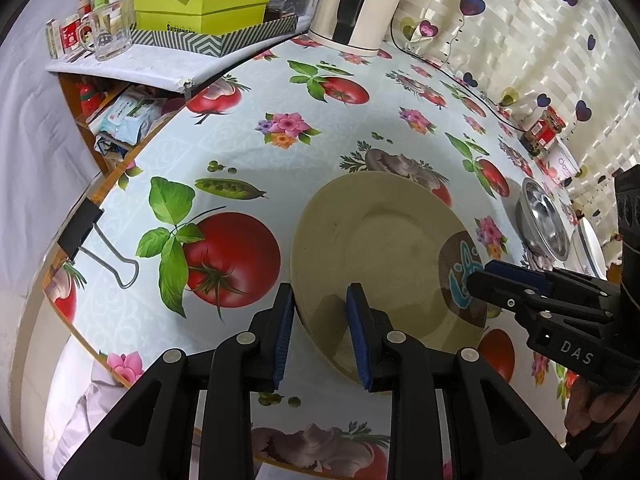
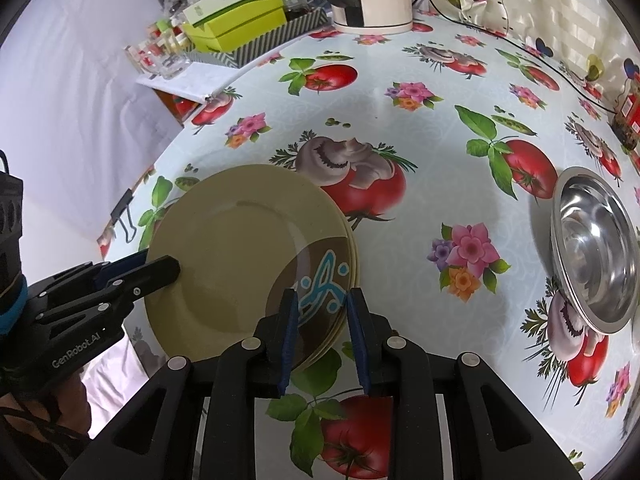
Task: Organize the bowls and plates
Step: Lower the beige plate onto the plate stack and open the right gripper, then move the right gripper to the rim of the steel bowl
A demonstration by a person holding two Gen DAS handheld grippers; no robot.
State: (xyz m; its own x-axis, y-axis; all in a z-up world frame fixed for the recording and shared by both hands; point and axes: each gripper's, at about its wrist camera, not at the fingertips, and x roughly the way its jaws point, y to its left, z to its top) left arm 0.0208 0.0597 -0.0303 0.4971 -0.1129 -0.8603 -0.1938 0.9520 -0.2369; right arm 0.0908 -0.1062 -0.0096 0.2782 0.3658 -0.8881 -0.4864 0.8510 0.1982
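Note:
A stack of beige plates [image 1: 380,240] [image 2: 240,248] with a brown, blue-patterned patch lies on the fruit-print tablecloth; several rims show at its right edge. My left gripper [image 1: 320,296] [image 2: 158,264] straddles the stack's left rim, one pad on the top plate and the other outside the rim. On the patterned side my right gripper [image 2: 322,296] [image 1: 480,274] straddles the rim the same way. Both sets of pads look pressed against the plates. A steel bowl [image 2: 596,248] [image 1: 544,220] sits empty to the right, apart from the stack.
A white bowl with a dark rim [image 1: 592,248] stands beyond the steel bowl. A white kettle [image 1: 360,4] and its cord are at the back. A side shelf with green boxes [image 1: 200,12] and a glass mug sits left. A binder clip [image 1: 88,232] marks the table's left edge.

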